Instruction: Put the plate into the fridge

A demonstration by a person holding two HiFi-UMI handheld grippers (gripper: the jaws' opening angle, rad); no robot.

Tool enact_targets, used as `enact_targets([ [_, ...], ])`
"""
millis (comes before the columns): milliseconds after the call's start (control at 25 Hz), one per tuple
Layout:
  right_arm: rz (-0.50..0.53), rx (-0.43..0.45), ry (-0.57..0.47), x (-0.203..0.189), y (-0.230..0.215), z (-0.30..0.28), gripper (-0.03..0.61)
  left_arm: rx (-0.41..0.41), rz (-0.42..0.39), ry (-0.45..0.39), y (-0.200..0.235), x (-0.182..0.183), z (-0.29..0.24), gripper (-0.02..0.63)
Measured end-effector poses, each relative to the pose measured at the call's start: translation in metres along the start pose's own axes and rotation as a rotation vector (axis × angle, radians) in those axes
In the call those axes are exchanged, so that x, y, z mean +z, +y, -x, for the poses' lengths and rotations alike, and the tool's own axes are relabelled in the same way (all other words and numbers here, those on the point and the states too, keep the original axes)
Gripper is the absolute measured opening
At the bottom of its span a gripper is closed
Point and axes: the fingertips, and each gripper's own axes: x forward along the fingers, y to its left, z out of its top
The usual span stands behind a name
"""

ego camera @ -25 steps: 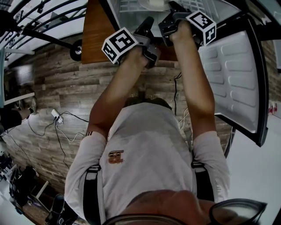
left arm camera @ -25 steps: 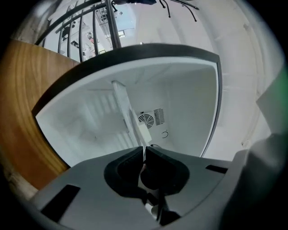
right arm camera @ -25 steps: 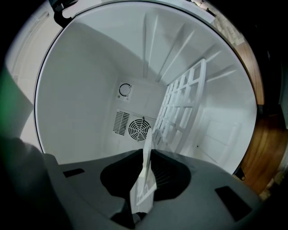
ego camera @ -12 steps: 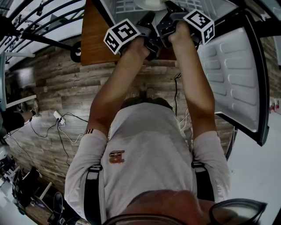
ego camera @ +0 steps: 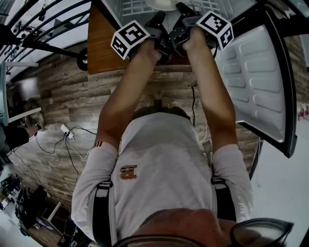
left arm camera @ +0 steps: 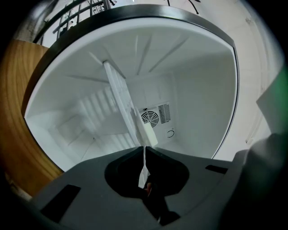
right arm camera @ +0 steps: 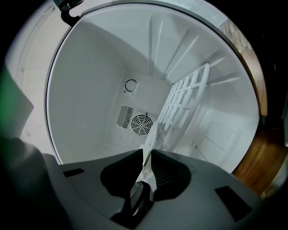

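Note:
A white plate (ego camera: 162, 4) shows at the top edge of the head view, held from both sides inside the open fridge (ego camera: 130, 6). My left gripper (ego camera: 158, 26) is shut on its left rim and my right gripper (ego camera: 179, 25) on its right rim. In the left gripper view the plate (left arm camera: 148, 134) appears edge-on, pinched between the left gripper's (left arm camera: 144, 149) dark jaws. The right gripper view also has the plate (right arm camera: 151, 134) edge-on, clamped in the right gripper (right arm camera: 146, 153). Most of the plate is cut off in the head view.
The fridge's white cavity holds a wire shelf (left arm camera: 118, 96) and a round fan vent (right arm camera: 141, 124) on the back wall. Its door (ego camera: 256, 82) stands open at the right. A wooden panel (ego camera: 101, 43) flanks the fridge on the left. Cables (ego camera: 67, 137) lie on the plank floor.
Both grippers have carried the plate further forward into the fridge opening; the arms are stretched out more, and the plate has slid toward the top edge of the head view.

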Motion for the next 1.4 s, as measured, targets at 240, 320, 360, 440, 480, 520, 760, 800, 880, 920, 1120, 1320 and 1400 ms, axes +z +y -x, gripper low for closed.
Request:
enact_targets([
  [240, 0.049, 0.017, 0.056, -0.005, -0.003, 0.01, 0.044, -0.004, 0.005, 0.002, -0.001, -0.01, -0.001, 0.028],
  [320, 0.048, 0.029, 0.067, -0.004, -0.003, 0.013, 0.058, -0.005, 0.005, 0.003, -0.001, -0.013, -0.002, 0.028],
  [360, 0.048, 0.035, 0.073, -0.004, -0.003, 0.014, 0.066, -0.006, 0.005, 0.003, -0.002, -0.014, -0.003, 0.028],
  [440, 0.053, 0.042, 0.088, -0.005, -0.004, 0.016, 0.073, -0.004, 0.005, 0.003, -0.002, -0.014, -0.004, 0.028],
  [480, 0.058, 0.042, 0.096, -0.006, -0.004, 0.016, 0.074, -0.002, 0.006, 0.002, -0.001, -0.014, -0.004, 0.028],
  [520, 0.067, 0.042, 0.105, -0.007, -0.004, 0.017, 0.074, 0.0, 0.009, 0.002, -0.001, -0.013, -0.004, 0.028],
  [760, 0.151, 0.039, 0.158, -0.013, -0.004, 0.024, 0.074, -0.002, 0.008, -0.005, -0.002, -0.013, -0.005, 0.028],
  [800, 0.162, 0.039, 0.166, -0.014, -0.005, 0.024, 0.074, -0.002, 0.007, -0.006, -0.002, -0.013, -0.005, 0.028],
  [880, 0.18, 0.04, 0.181, -0.016, -0.007, 0.025, 0.074, 0.0, 0.007, -0.008, -0.001, -0.012, -0.005, 0.027],
  [920, 0.19, 0.041, 0.19, -0.018, -0.007, 0.025, 0.074, 0.001, 0.007, -0.009, 0.0, -0.012, -0.006, 0.026],
  [1120, 0.233, 0.063, 0.243, -0.028, -0.005, 0.027, 0.074, 0.005, 0.009, -0.009, 0.002, -0.012, -0.006, 0.026],
  [1320, 0.32, 0.055, 0.262, -0.032, -0.002, 0.03, 0.074, -0.004, 0.004, -0.007, -0.002, -0.012, -0.005, 0.026],
  [1400, 0.344, 0.054, 0.263, -0.034, -0.001, 0.031, 0.074, -0.008, 0.001, -0.006, -0.004, -0.012, -0.004, 0.026],
])
